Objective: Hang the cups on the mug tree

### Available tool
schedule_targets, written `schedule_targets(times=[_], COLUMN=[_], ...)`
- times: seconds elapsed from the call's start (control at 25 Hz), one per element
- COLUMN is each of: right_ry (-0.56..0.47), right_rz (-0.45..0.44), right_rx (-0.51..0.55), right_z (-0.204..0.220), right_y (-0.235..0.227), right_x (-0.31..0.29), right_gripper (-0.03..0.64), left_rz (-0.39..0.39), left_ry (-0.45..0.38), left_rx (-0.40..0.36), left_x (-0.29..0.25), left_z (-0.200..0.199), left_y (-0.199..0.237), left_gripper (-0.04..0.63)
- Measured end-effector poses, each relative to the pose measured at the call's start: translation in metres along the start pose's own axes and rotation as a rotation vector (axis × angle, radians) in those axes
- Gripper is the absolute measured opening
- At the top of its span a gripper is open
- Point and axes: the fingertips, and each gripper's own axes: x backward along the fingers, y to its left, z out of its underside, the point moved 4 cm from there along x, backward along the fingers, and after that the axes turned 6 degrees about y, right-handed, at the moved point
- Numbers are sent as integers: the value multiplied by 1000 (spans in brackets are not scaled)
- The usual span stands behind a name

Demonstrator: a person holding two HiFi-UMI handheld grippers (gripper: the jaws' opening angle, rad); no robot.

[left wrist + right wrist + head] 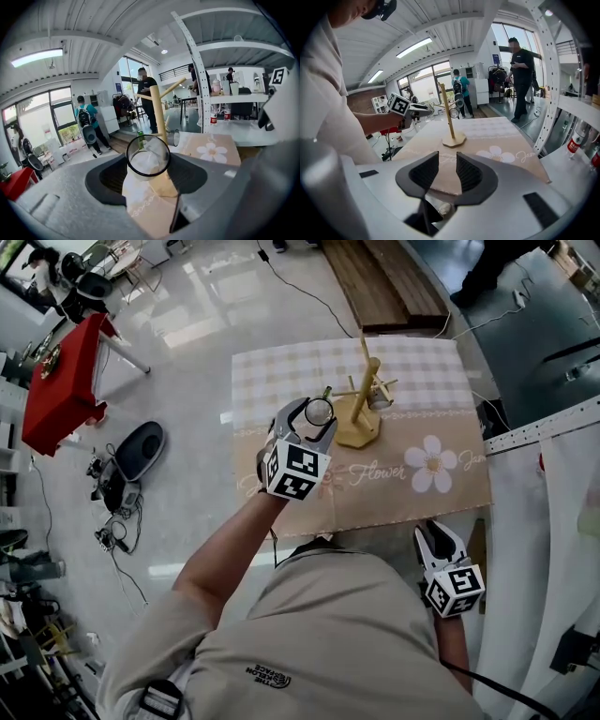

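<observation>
A wooden mug tree [364, 395] stands on the flower-printed tablecloth [422, 488], and one clear cup [380, 396] hangs on its right side. My left gripper [314, 420] is shut on a second clear glass cup [319, 412], just left of the tree's base. In the left gripper view this cup [148, 157] sits between the jaws with its rim facing the camera. The tree's pole [158, 110] rises right behind it, with the hung cup [175, 137] beyond. My right gripper [437, 534] hangs off the table's front edge; its jaws [447, 161] stand slightly apart and empty.
A red table [61, 381] and cables with a dark device [139, 450] lie on the floor to the left. Wooden planks [384, 277] lie beyond the table. A white perforated rack [544, 427] borders the right side. People stand in the background [522, 75].
</observation>
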Motion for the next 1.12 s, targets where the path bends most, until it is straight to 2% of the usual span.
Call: schedule_targets(times=[0.16,0.4,0.84,1.12], right_ry=[4,-3,6,1], right_rz=[11,22,41,48], right_rx=[-13,-20,-39,-45], right_z=[4,8,15,25], right_y=[-2,-4,-14,-24], right_x=[4,11,28,45], right_gripper=[126,126,126,124], left_rz=[-8,-34,-67,-73], left_ry=[5,17,59,98], left_rx=[-30,-118,-125,-94], left_x=[-6,-16,-43,-57], left_z=[-2,-4,1,6], left_y=[-6,-21,-34,-40], left_gripper=[272,272,272,272])
